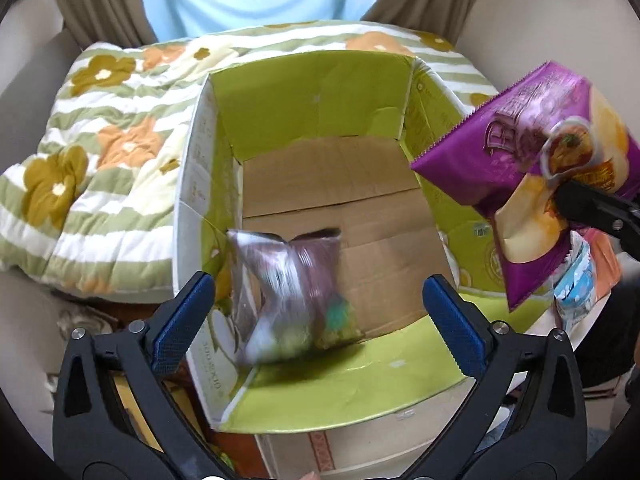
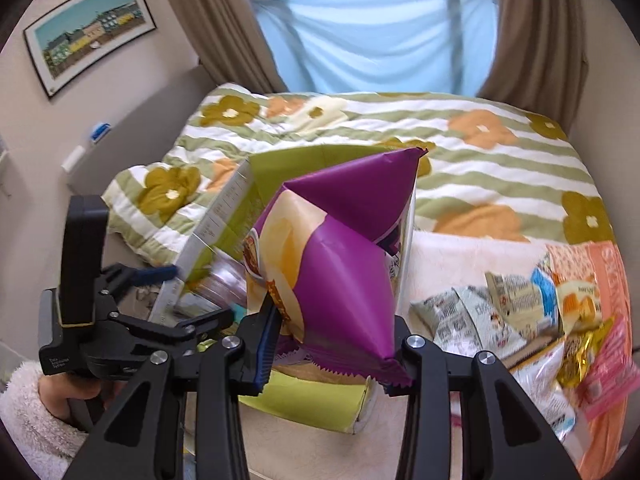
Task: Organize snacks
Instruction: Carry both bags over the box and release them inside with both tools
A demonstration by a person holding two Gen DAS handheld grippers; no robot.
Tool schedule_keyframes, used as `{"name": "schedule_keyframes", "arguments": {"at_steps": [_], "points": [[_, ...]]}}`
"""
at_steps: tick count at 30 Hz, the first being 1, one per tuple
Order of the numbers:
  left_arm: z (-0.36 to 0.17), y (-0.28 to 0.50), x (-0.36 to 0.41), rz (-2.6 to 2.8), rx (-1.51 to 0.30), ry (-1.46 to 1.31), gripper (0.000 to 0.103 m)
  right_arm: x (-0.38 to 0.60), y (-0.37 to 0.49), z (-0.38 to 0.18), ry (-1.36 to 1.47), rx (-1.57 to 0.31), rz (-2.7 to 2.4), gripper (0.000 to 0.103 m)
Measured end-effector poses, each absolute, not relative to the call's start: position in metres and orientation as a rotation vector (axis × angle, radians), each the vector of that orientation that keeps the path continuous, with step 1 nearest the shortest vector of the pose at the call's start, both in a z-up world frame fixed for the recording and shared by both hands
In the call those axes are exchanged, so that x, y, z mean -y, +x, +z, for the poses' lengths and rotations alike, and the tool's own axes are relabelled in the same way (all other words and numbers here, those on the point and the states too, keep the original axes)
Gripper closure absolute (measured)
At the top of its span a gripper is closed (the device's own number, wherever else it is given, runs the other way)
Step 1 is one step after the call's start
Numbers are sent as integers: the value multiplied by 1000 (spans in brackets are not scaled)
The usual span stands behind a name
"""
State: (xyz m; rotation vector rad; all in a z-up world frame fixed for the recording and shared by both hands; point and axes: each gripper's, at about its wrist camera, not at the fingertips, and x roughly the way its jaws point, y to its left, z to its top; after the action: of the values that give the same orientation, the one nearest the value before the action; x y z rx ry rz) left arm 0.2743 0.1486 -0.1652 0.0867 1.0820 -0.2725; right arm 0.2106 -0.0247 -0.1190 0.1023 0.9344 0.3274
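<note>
The left claw (image 1: 318,320) hangs over the near edge of an open cardboard box (image 1: 332,176), its blue-padded fingers (image 1: 180,320) spread wide with nothing between them. Below the gap, a blurred clear snack packet (image 1: 288,296) with purple and green showing through sits in the near left corner of the box, over the brown cardboard floor and close to the green-lined left wall. The right claw (image 2: 328,340) is pinching a puffed purple chip bag (image 2: 340,264) at its crimped bottom end, one blue pad (image 2: 266,344) pressed against the bag's side; the other finger is mostly hidden behind the bag. From the left wrist view the same bag (image 1: 540,168) hangs above the right wall of the box, tilted, with the black tip of the right claw (image 1: 576,196) against it. The box stands on a bed beside a floral quilt (image 1: 96,168) striped in green and white. To the right of the box, a heap of other snack packets (image 2: 520,312) lies on a pale blanket and an orange cloth. At the far side, brown curtains (image 2: 216,28) flank a light blue cloth (image 2: 376,40) under the window, and a framed picture (image 2: 88,28) hangs on the left wall.
</note>
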Motion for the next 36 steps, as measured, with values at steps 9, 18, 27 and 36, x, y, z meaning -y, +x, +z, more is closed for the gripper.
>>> {"name": "schedule_keyframes", "arguments": {"at_steps": [9,18,27,36], "points": [[-154,252,-175,-214,-1059,20,0,7,213,-139,73,-974,340,66],[-148,239,-190,-171,-1027,-31,0,-15,224,-155,63,-1011,373,56],[-146,231,-190,-165,-1020,-32,0,-2,209,-157,44,-1006,301,7],[-134,221,-183,-203,-987,-1,0,0,191,-139,59,-977,272,7]]}}
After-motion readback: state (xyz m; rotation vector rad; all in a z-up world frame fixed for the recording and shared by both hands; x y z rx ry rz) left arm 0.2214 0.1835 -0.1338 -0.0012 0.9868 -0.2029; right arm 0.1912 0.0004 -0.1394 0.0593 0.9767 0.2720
